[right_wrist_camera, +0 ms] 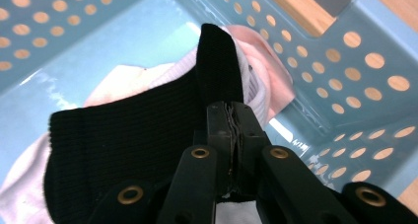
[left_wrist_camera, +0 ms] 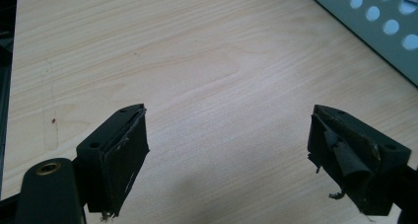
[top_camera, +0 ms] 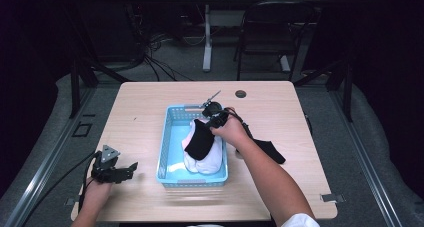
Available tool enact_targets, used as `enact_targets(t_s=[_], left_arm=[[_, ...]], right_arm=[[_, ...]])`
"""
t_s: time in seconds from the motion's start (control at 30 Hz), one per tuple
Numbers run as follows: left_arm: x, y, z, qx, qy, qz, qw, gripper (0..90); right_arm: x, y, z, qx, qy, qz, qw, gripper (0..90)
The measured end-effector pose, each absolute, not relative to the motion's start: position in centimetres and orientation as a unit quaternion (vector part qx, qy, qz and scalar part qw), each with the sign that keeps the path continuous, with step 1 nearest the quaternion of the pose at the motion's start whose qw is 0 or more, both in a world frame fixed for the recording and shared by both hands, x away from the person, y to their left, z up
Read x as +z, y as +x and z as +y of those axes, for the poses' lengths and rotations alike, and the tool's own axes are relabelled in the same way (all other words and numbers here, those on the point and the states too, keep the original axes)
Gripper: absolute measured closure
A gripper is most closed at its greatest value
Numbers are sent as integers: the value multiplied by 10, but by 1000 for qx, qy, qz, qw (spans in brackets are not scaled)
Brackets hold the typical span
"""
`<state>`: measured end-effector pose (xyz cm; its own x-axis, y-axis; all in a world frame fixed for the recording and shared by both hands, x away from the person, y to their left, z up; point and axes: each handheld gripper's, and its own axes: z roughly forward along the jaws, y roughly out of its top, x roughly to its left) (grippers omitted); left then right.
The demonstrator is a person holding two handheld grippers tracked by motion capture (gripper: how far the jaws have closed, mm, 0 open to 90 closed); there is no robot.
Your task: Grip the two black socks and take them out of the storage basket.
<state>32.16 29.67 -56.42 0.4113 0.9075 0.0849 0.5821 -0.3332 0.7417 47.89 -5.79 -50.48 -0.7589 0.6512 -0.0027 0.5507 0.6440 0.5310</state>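
A light blue perforated basket stands in the middle of the wooden table. White and pink socks lie inside it. My right gripper hangs over the basket's right side, shut on a black sock that drapes down onto the white socks. In the right gripper view the black sock spreads left of my closed right gripper, above the basket. My left gripper rests low at the table's front left, open and holding nothing; its pads stand wide apart over bare wood.
Another black sock lies on the table right of the basket, partly under the right forearm. A round cable hole sits near the far edge. The basket's wall shows at the upper right of the left gripper view. A chair stands beyond the table.
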Motion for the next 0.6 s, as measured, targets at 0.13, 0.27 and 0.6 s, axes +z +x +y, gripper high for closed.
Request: enact_targets(t_s=[0.13,0.27,0.6], left_arm=[[-564,322,297,254,776,480,321,155],[-564,322,296,252,777,480,321,155],[-565,322,296,251,778,480,318,155]], right_arm=[[-493,470,-57,279,324,899,98,886],[-481,461,-57,296,313,897,100,888],[-422,429,-61,351,271,888,120,891]])
